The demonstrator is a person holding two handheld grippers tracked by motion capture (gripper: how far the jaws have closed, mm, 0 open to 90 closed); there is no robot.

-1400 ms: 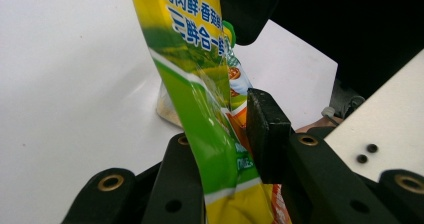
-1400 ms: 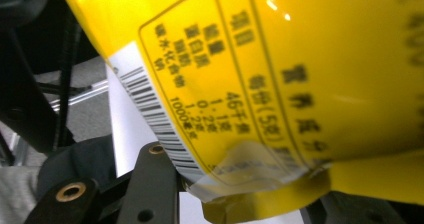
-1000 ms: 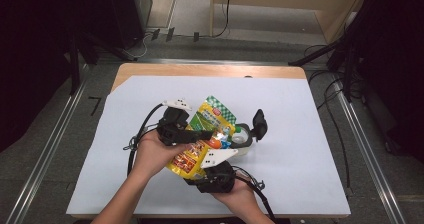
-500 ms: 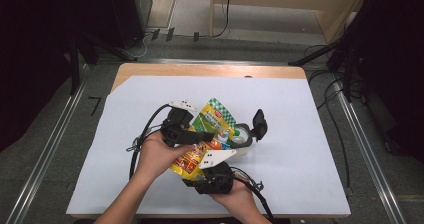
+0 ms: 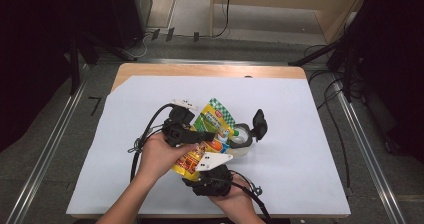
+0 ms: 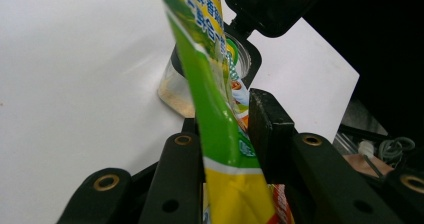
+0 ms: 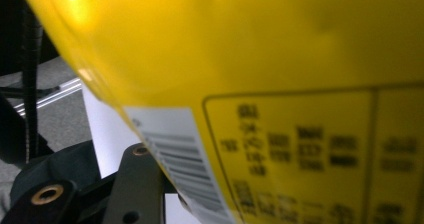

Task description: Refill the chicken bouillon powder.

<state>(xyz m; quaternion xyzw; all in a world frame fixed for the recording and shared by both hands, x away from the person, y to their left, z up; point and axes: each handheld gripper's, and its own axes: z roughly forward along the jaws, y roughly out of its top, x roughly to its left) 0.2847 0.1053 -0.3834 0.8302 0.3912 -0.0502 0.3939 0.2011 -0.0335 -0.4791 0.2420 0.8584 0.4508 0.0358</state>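
Note:
A green and yellow snack pouch [image 5: 216, 120] is held up tilted over a clear jar [image 5: 242, 140] whose black flip lid [image 5: 259, 122] stands open. My left gripper [image 5: 199, 134] is shut on the pouch [image 6: 210, 79] near its middle, one jaw on each face, with the jar [image 6: 172, 86] and lid [image 6: 272, 6] just beyond. My right gripper [image 5: 207, 166] sits at the pouch's lower end. Its jaws have just been opening. The pouch's yellow back [image 7: 280, 59] covers one jaw, so I cannot tell whether the pads press on it.
White paper [image 5: 310, 144] covers the wooden table [image 5: 210, 70]. Black cables [image 5: 144, 136] trail from both grippers near the front. Metal rails [image 5: 367, 154] run along both sides, with dark equipment beyond.

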